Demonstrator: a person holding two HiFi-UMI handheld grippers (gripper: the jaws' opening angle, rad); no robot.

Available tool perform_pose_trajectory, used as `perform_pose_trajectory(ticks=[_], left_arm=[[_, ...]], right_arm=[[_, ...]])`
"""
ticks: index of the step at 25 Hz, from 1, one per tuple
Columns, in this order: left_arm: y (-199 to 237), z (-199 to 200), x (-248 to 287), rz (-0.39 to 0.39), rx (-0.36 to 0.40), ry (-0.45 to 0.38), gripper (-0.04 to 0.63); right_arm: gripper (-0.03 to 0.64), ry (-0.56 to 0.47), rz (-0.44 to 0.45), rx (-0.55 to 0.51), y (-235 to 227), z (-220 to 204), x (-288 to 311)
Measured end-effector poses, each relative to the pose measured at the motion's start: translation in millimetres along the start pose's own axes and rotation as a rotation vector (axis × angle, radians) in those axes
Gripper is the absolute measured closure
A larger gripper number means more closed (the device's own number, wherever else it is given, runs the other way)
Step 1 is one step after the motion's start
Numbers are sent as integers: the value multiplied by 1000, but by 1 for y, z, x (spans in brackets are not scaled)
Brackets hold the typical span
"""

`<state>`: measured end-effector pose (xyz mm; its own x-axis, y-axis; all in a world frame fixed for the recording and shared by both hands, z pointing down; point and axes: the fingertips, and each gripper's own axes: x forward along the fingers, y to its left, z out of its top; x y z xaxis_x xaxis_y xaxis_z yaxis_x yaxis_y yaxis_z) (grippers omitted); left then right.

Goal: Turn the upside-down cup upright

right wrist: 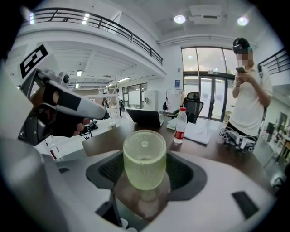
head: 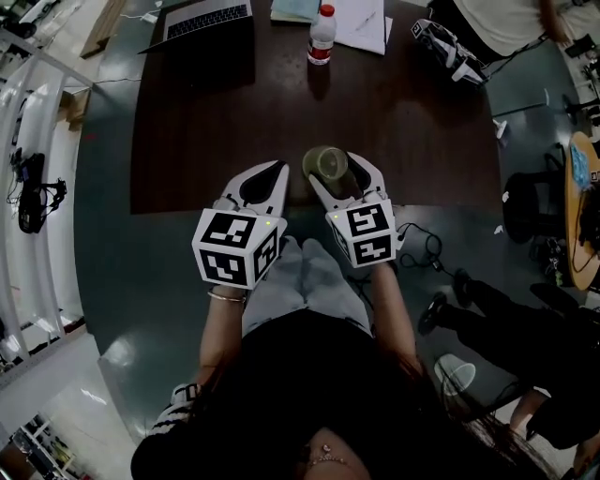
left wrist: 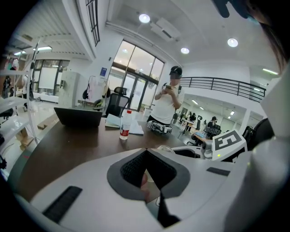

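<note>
Left gripper (left wrist: 146, 150): jaws shut tight together, gripping nothing. Right gripper (right wrist: 145, 181) is clamped on the pale green cup (right wrist: 144, 156), closed base on top, over the near edge of the dark table (head: 412, 141). Water bottle (head: 322, 36) stands at twelve o'clock beyond it. The head view gives only the cup's round top; the right gripper view shows its frosted wall. The left gripper view catches a standing person (left wrist: 166, 102) holding a phone.

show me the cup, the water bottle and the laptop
cup (right wrist: 145, 161): right gripper view, on its frosted green side wall.
water bottle (head: 322, 36): head view, on its body below the red cap.
laptop (head: 208, 19): head view, on its keyboard.
</note>
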<state>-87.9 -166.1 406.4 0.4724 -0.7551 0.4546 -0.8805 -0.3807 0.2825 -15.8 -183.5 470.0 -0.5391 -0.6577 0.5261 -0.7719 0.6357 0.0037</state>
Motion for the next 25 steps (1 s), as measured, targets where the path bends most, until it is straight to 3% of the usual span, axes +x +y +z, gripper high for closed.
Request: perform_pose_trajectory(ticks=[13, 25], left_arm=[[-12, 36, -16, -6, 58, -89, 604], [-20, 42, -21, -13, 85, -102, 604]], right_arm=[[313, -122, -12, -7, -3, 49, -39], [313, -184, 15, 71, -4, 58, -56]])
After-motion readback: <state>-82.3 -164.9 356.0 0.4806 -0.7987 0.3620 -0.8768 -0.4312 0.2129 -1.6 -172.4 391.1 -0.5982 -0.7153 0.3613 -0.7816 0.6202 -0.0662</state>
